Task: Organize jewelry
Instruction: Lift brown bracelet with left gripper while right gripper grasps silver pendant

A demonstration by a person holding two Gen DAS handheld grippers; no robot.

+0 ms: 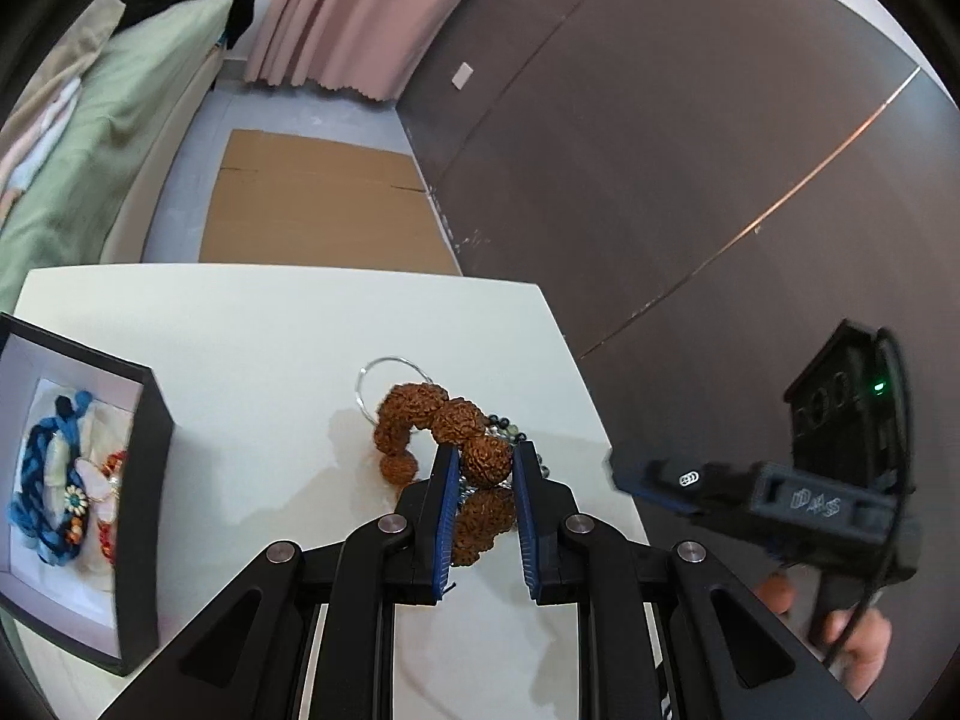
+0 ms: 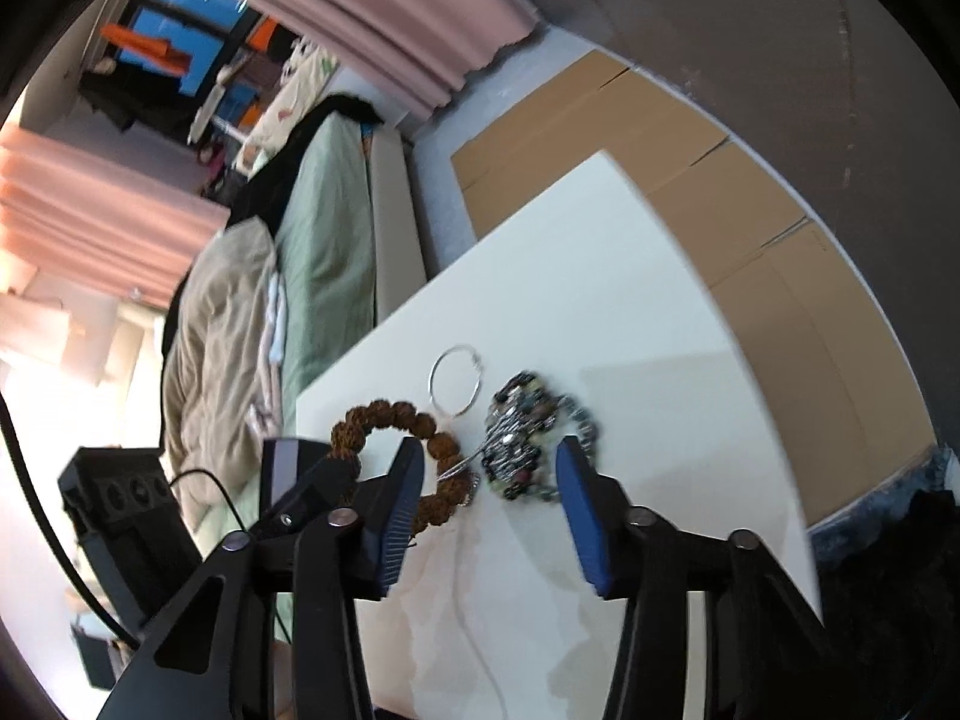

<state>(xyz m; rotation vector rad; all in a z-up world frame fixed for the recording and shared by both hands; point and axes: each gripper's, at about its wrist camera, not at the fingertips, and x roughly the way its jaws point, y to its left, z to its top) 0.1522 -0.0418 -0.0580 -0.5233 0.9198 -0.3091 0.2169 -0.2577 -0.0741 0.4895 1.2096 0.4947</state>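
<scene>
A bracelet of big knobbly brown seeds lies partly on the white table. My left gripper is shut on one of its seeds, a blue pad on each side. Behind it lie a thin silver bangle and a bunch of dark mixed beads. In the right wrist view the dark bead bunch sits just beyond and between the tips of my right gripper. That gripper is open, with its pads clear of the beads. The brown bracelet and the bangle lie to its left.
A black box with a white lining stands at the table's left and holds a blue cord piece, orange beads and a flower charm. The table's right edge is close to the jewelry. Flat cardboard covers the floor beyond, and a bed stands to the left.
</scene>
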